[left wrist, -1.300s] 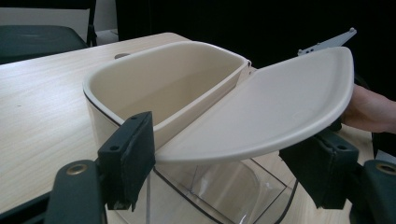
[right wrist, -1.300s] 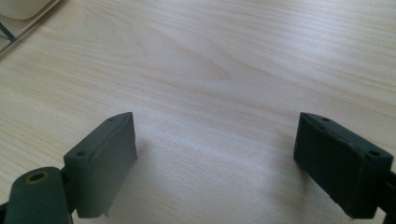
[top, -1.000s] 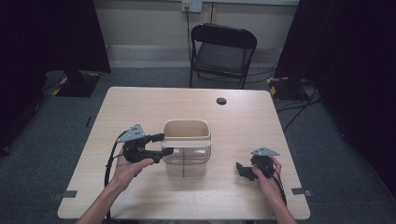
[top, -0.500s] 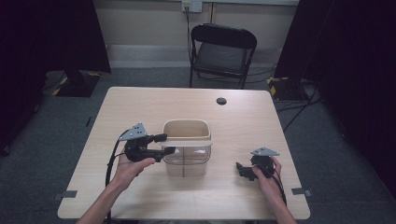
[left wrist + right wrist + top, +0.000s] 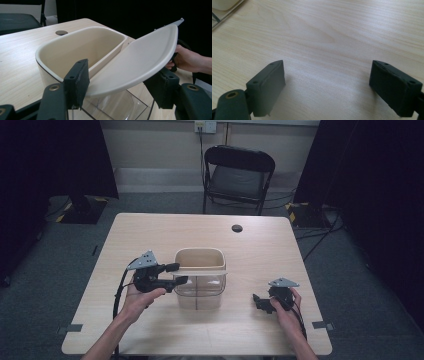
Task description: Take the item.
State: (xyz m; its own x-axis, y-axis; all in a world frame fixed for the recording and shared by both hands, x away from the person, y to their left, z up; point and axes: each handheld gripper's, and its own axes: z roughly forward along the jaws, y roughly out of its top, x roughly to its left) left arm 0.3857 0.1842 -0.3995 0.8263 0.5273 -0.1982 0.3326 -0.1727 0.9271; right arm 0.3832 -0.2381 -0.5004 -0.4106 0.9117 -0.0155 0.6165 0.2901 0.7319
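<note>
The left gripper has just been closing its jaws on either side of the cream flap lid, which tilts up from the cream-rimmed clear plastic bin on the wooden table. A hand shows beyond the lid.

I can read no words, brands or numbers anywhere: none on the bin, none on its lid, none on my desk.
</note>
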